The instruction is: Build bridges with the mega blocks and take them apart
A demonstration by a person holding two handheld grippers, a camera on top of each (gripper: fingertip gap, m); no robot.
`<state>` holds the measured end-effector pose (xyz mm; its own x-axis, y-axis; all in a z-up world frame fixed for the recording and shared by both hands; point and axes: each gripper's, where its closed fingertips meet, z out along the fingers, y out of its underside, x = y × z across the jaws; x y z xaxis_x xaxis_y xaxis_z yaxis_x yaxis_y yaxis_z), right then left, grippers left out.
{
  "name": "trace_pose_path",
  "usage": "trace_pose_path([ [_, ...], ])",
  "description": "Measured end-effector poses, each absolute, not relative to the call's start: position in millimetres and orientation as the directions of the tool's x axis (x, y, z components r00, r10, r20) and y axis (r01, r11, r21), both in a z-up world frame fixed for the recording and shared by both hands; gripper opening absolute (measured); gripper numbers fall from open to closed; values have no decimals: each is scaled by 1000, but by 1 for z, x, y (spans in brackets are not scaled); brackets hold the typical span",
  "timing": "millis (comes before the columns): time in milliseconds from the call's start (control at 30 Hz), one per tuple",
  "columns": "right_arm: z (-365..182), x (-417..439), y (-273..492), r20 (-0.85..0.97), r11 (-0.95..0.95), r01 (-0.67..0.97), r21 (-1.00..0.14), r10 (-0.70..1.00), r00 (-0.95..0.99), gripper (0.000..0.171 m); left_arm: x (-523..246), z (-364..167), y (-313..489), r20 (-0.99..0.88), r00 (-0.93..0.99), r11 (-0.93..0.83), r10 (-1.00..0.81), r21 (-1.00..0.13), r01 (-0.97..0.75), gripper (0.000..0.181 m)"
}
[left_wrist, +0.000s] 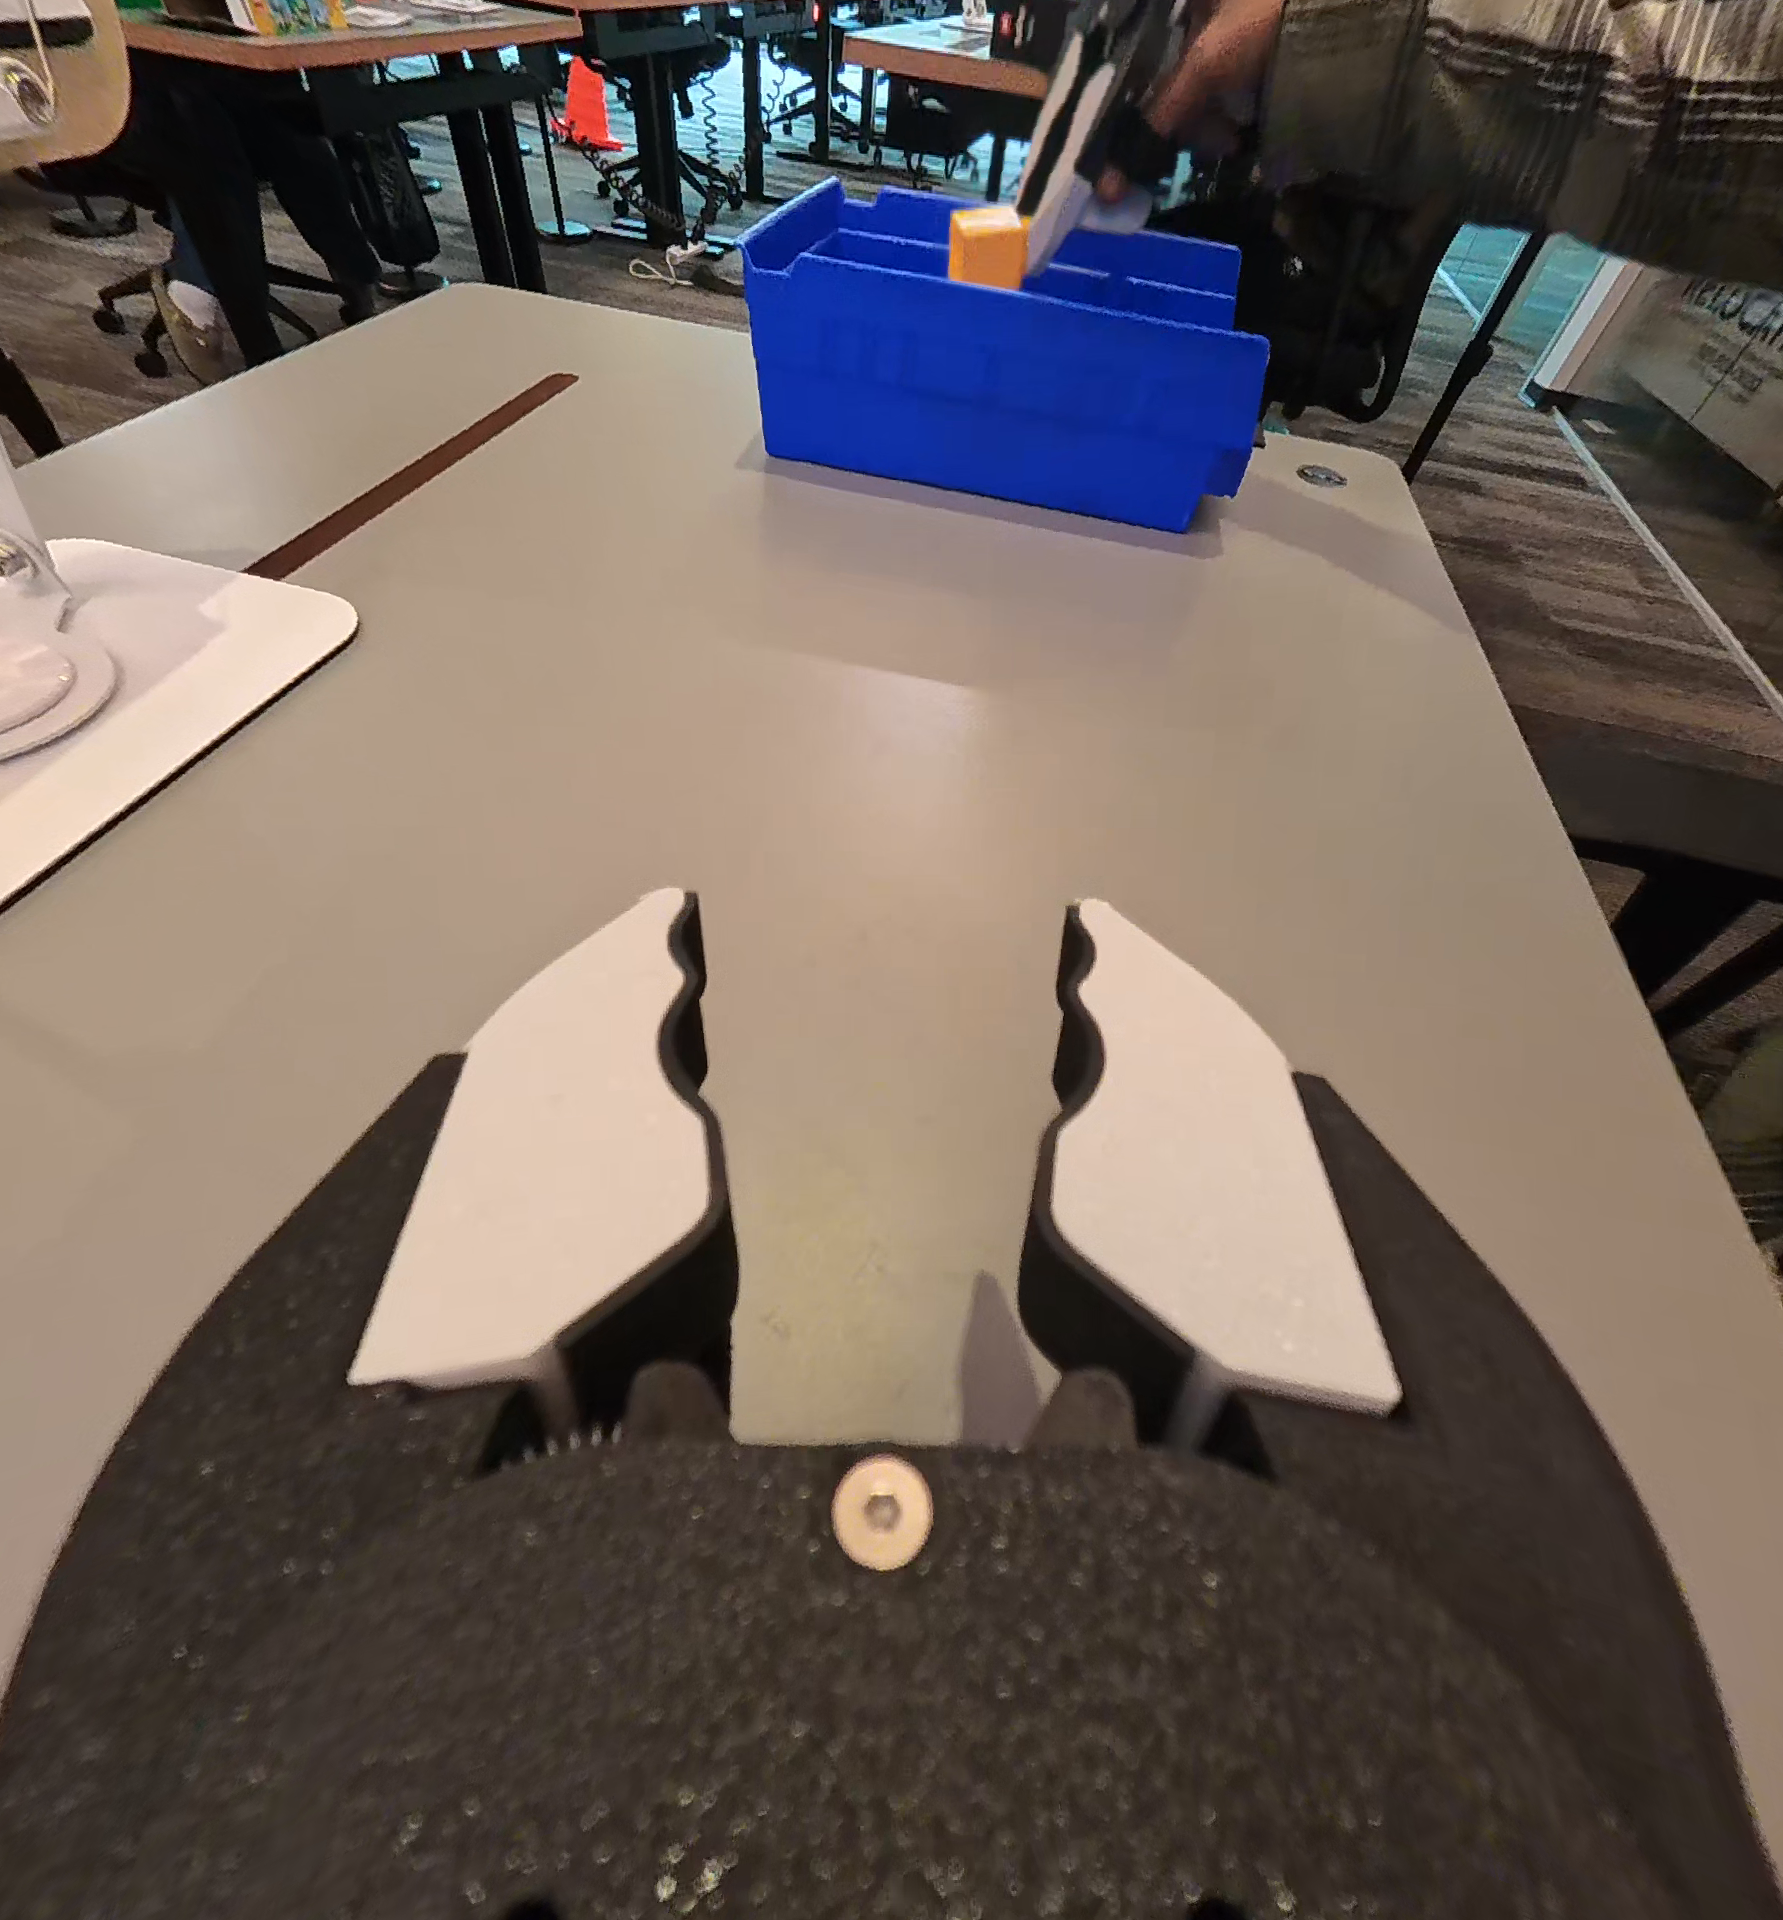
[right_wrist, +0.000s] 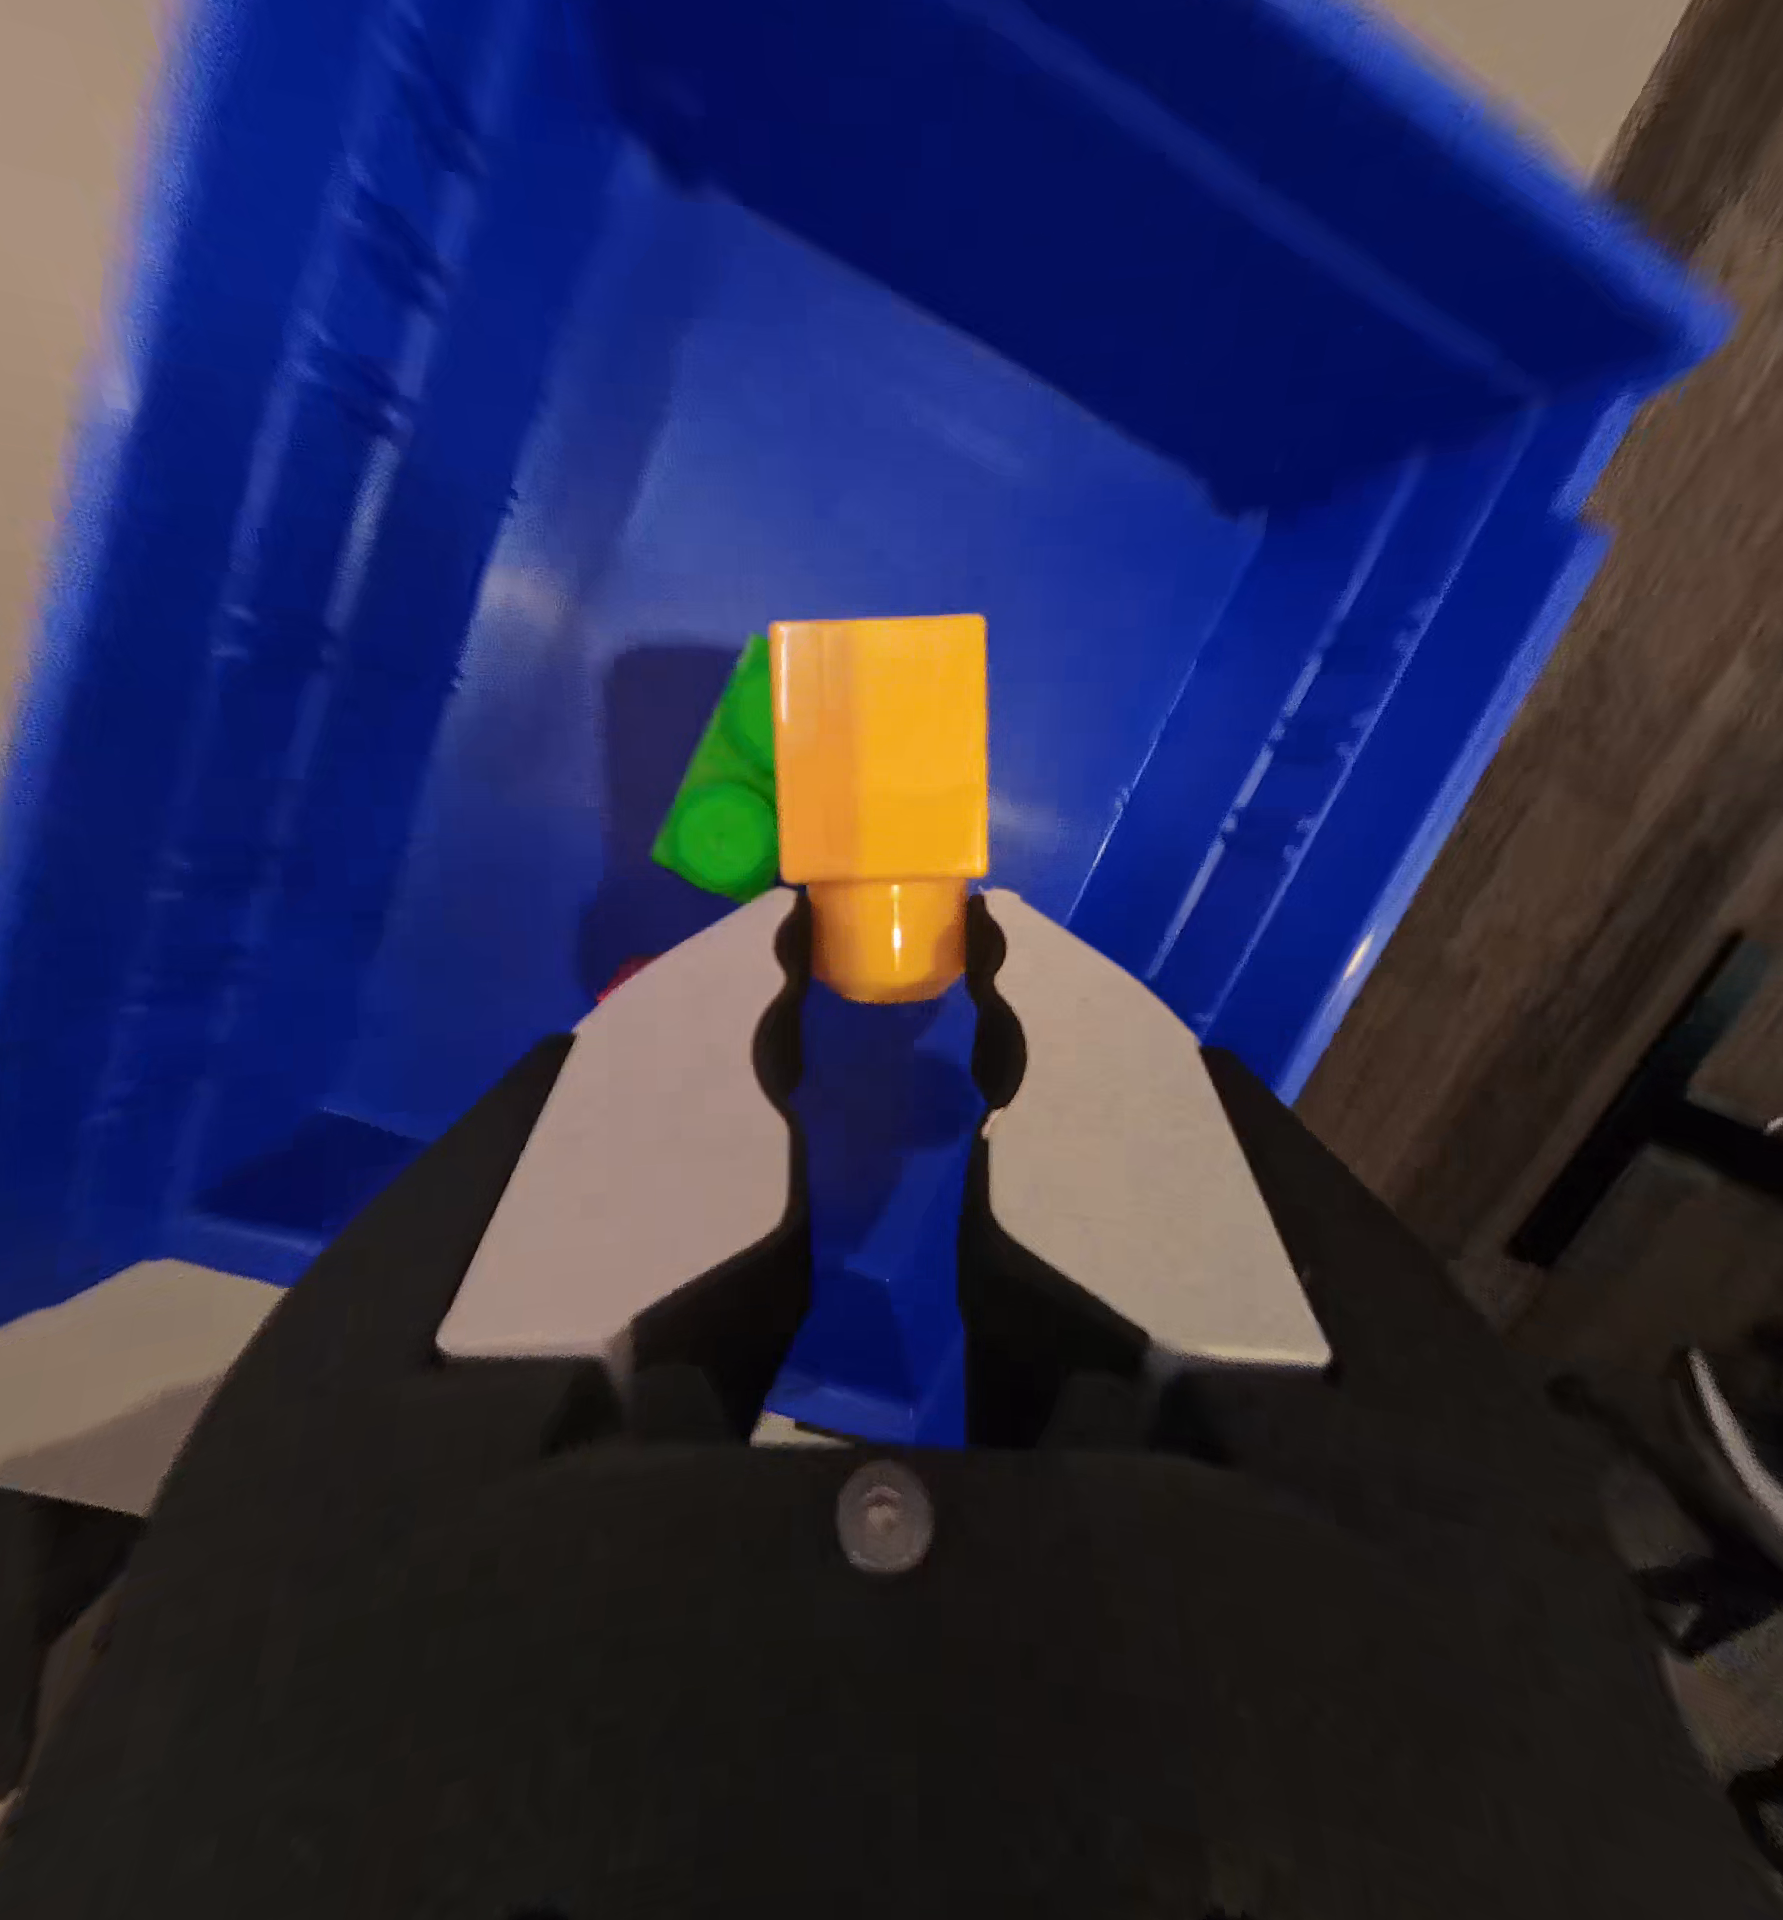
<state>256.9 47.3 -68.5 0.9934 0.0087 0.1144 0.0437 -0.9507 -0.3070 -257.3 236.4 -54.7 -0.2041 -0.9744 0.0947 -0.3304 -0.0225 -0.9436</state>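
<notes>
Left wrist cam: low over table (left_wrist: 866, 727), facing forward, bin (left_wrist: 991, 416) far off. Right wrist cam: close above same bin (right_wrist: 347, 623), looking steeply down inside. Both share bin and orange block (left_wrist: 986, 249) (right_wrist: 882, 748).

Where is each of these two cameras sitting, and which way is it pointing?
Left wrist view: rides on the left claw, low over the grey table, facing the blue bin; its own open fingers show, and the person's hand far off.
Right wrist view: rides on the right claw, pointing down into the bin; its fingers pinch the orange block above a green block.
Shared: bin, orange block, right claw.
</notes>
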Motion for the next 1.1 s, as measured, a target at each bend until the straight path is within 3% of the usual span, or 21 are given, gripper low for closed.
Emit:
trace_pose_path([
  [267, -114, 263, 33, 86, -977, -8, -215, -27, 996, 29, -256, -60, 236, 106, -207, -29, -973, -937, -347, 65],
  [400, -116, 261, 36, 77, -971, 3, -237, -16, 997, 29, -256, -60, 236, 107, -209, -29, -972, -937, -348, 65],
  [600, -98, 260, 42, 101, -950, 32, -312, 0, 995, 60, -257, -58, 237, 107, -205, -32, -973, -939, -341, 65],
  [700, -73, 252, 52, 127, -923, 71, -379, 24, 992, 69, -258, -57, 238, 106, -204, -33, -973, -941, -336, 66],
  [967, 1, 188, 87, 186, -817, 189, -545, 103, 977, 110, -257, -49, 240, 89, -182, -30, -979, -952, -306, 68],
  [1100, 17, 133, 98, 190, -776, 269, -571, 194, 962, 114, -259, -41, 247, 74, -129, -33, -989, -955, -296, 71],
])
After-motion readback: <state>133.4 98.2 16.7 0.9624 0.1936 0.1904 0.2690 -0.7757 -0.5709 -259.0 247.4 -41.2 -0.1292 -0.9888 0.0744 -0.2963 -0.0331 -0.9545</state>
